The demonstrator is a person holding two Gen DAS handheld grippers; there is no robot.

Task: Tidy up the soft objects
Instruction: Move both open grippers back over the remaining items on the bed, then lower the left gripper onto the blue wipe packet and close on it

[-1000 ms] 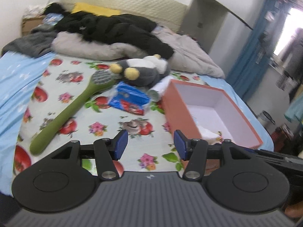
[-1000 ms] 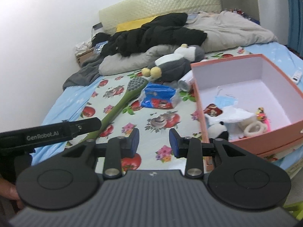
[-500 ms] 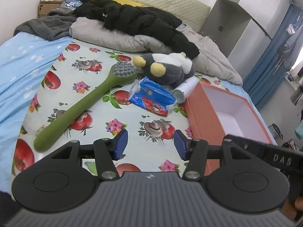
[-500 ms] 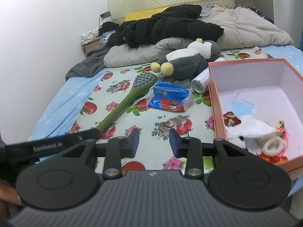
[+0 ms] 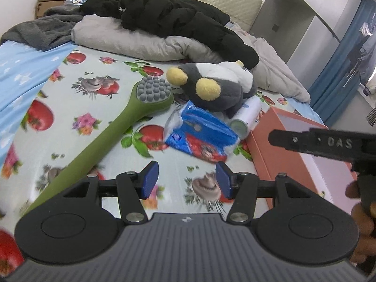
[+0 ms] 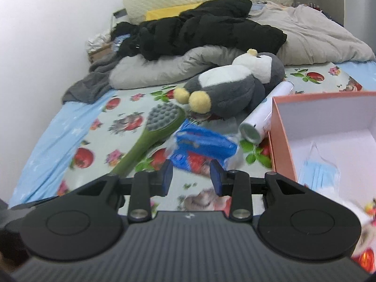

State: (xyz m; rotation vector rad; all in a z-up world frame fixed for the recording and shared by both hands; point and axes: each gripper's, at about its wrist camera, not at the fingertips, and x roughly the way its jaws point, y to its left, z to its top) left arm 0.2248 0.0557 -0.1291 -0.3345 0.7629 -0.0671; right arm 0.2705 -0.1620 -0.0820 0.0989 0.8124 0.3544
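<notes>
A grey and white penguin plush [image 5: 218, 87] [image 6: 235, 89] lies on the flowered bedsheet, yellow feet towards me. In front of it lie a blue tissue pack [image 5: 199, 134] [image 6: 202, 145], a long green massage brush [image 5: 122, 127] [image 6: 152, 134] and a white spray can [image 5: 246, 117] [image 6: 265, 115]. An orange box [image 5: 277, 155] [image 6: 282, 141] stands at the right, with a blue face mask [image 6: 322, 171] and small items inside. My left gripper [image 5: 185, 179] is open above the sheet, short of the tissue pack. My right gripper [image 6: 190, 177] is open, hovering just before the pack, nothing between its fingers.
Black clothing [image 5: 169, 18], a grey pillow [image 5: 141, 40] and a beige duvet [image 6: 317, 35] are piled at the head of the bed. A wall runs along the left side. The right gripper's black body [image 5: 329, 143] and a hand [image 5: 362, 221] show at the right edge.
Both grippers have moved forward and down over the bed, closer to the tissue pack and plush. Their jaw openings look the same as before.
</notes>
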